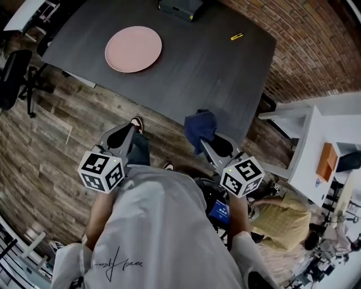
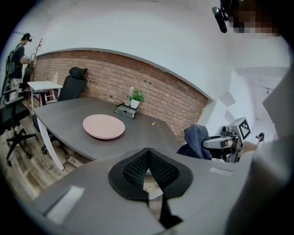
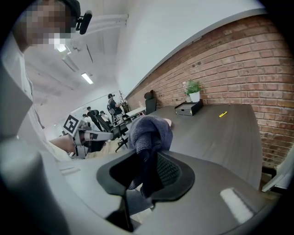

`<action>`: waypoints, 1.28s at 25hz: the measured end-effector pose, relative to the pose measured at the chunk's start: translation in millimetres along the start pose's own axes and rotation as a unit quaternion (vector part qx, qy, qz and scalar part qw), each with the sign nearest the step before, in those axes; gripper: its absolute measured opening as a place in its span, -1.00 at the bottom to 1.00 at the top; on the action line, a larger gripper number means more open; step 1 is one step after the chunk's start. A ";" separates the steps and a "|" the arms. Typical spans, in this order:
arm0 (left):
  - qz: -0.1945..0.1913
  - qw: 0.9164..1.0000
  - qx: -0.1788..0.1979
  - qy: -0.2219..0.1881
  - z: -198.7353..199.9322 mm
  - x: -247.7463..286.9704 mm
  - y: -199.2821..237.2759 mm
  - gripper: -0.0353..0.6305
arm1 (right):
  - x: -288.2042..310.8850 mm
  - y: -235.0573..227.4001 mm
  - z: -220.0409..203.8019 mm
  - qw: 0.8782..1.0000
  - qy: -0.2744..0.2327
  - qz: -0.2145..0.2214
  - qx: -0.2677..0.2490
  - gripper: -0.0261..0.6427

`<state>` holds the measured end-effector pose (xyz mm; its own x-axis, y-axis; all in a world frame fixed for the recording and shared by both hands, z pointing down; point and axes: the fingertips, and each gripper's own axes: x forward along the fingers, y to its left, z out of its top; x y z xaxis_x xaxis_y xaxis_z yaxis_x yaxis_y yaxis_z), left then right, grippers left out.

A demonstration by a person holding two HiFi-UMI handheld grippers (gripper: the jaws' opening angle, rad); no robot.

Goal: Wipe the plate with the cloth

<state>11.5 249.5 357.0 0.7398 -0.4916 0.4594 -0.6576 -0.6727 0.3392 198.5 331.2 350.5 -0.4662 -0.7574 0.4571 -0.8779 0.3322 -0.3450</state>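
A round pink plate [image 1: 133, 49] lies on the dark grey table [image 1: 214, 68], toward its far left; the left gripper view shows the plate [image 2: 104, 126] well ahead. My right gripper [image 1: 210, 144] is shut on a dark blue cloth [image 1: 200, 126], held in the air at the table's near edge. The cloth [image 3: 149, 131] bunches up from between the jaws of the right gripper [image 3: 147, 172]. My left gripper [image 1: 121, 138] hangs over the wooden floor, short of the table. Its pads meet with nothing between them in the left gripper [image 2: 147, 160] view.
A black box [image 1: 180, 8] with a small potted plant [image 2: 136, 97] stands at the table's far edge. A yellow item [image 1: 237, 36] lies at the far right. A black office chair [image 1: 14, 79] stands left, a white desk [image 1: 316, 147] right, a brick wall [image 1: 316, 45] behind.
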 end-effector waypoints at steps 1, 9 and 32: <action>-0.001 1.000 0.001 0.000 7.9 4.0 10.8 -0.86 | 8.3 0.1 8.1 1.000 -0.001 -0.002 0.000 -0.62; -0.012 1.000 0.008 -0.002 66.2 28.2 86.6 -0.86 | 79.1 4.5 69.2 1.000 -0.008 -0.011 -0.004 -0.62; -0.006 0.999 -0.043 0.011 99.6 61.1 245.3 -0.86 | 224.2 5.8 142.9 0.995 0.043 -0.038 -0.079 -0.61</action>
<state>-90.5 -0.6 386.6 0.7446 -0.4707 0.4732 -0.6595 -0.6281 0.4129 104.6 83.0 333.8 -0.3995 -0.7352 0.5476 -0.9140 0.3654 -0.1762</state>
